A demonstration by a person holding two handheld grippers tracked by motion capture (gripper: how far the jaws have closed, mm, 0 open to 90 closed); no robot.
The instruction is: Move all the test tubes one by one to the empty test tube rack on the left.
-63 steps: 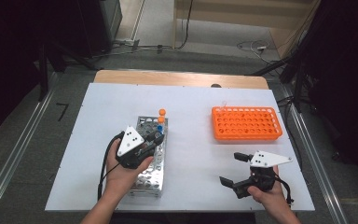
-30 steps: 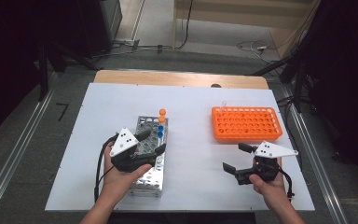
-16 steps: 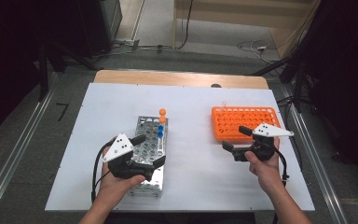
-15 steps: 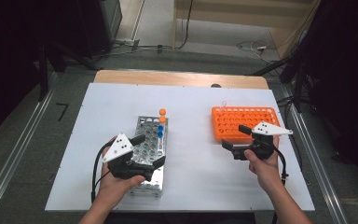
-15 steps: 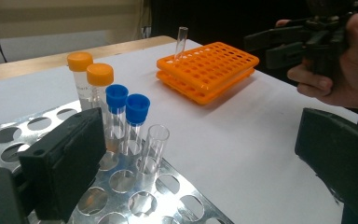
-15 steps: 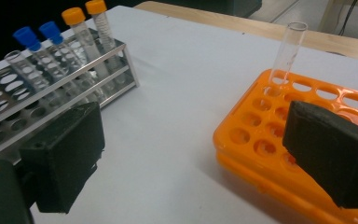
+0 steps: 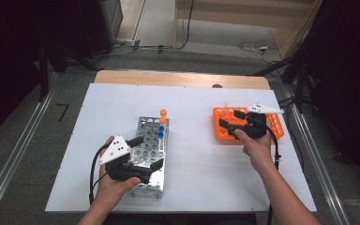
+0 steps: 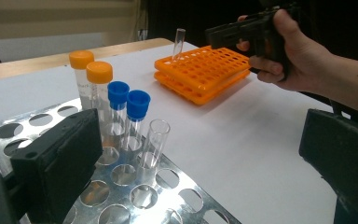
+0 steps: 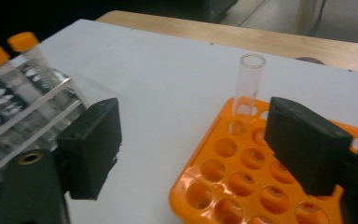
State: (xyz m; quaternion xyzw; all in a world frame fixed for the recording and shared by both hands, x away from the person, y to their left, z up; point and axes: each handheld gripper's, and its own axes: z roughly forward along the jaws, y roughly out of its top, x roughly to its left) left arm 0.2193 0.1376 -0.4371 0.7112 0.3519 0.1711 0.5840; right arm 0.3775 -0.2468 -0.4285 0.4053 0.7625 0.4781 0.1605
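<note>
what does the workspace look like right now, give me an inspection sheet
surface: white table, wooden strip at its far edge.
job's things: metal rack holding two orange-capped, two blue-capped and one open clear tube; orange rack with one open glass tube upright in a far corner hole.
clutter: nothing seen.
grippers: left tool open over the metal rack, nothing between its jaws; right tool open over the orange rack, jaws just closing, not on the glass tube.
cables: black cable trails from the left tool.
surroundings: grey floor, cables on it.

Two racks are sitting here: one metal rack (image 7: 149,154); one orange rack (image 7: 247,123); two orange-capped tubes (image 8: 92,91); two blue-capped tubes (image 8: 128,112); two uncapped tubes (image 8: 153,142).
</note>
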